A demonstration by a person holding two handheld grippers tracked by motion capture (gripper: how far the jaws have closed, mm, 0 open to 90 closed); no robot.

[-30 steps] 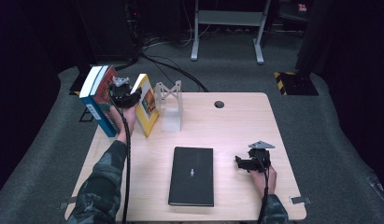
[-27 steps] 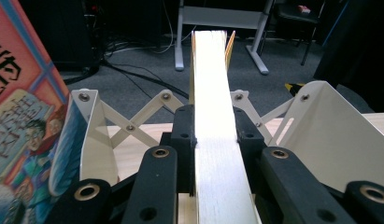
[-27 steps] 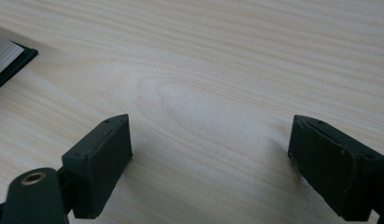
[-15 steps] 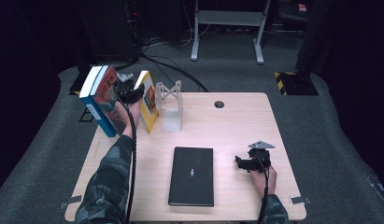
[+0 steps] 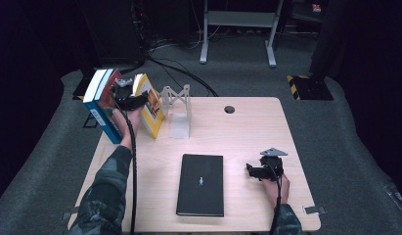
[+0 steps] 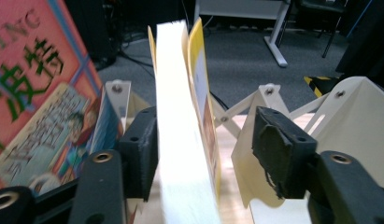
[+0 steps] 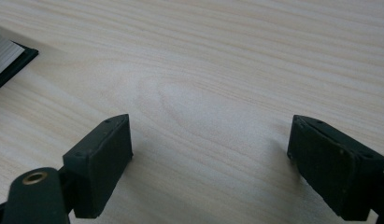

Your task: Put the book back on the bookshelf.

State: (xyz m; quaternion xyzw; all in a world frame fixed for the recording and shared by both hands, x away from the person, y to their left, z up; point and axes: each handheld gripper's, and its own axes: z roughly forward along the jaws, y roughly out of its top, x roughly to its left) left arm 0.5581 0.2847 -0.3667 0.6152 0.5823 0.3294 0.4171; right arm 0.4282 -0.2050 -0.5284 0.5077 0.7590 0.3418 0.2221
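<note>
Your yellow-covered book [image 5: 150, 105] stands on end.
You see it leaning slightly near the wooden table's [image 5: 247, 132] far left corner, white page block [image 6: 180, 130] facing you, beside the white rack [image 5: 178, 110].

Black notebook [image 5: 200, 184] flat on the wooden table [image 5: 247, 132]; blue-spined books [image 5: 103, 110] leaning at its left edge.

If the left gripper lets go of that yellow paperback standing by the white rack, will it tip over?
Probably. The yellow-covered paperback already leans, propped on its lower edge. Its covers fan apart, so it likely flexes. The left gripper has just been opening, leaving a gap at one pad.
</note>
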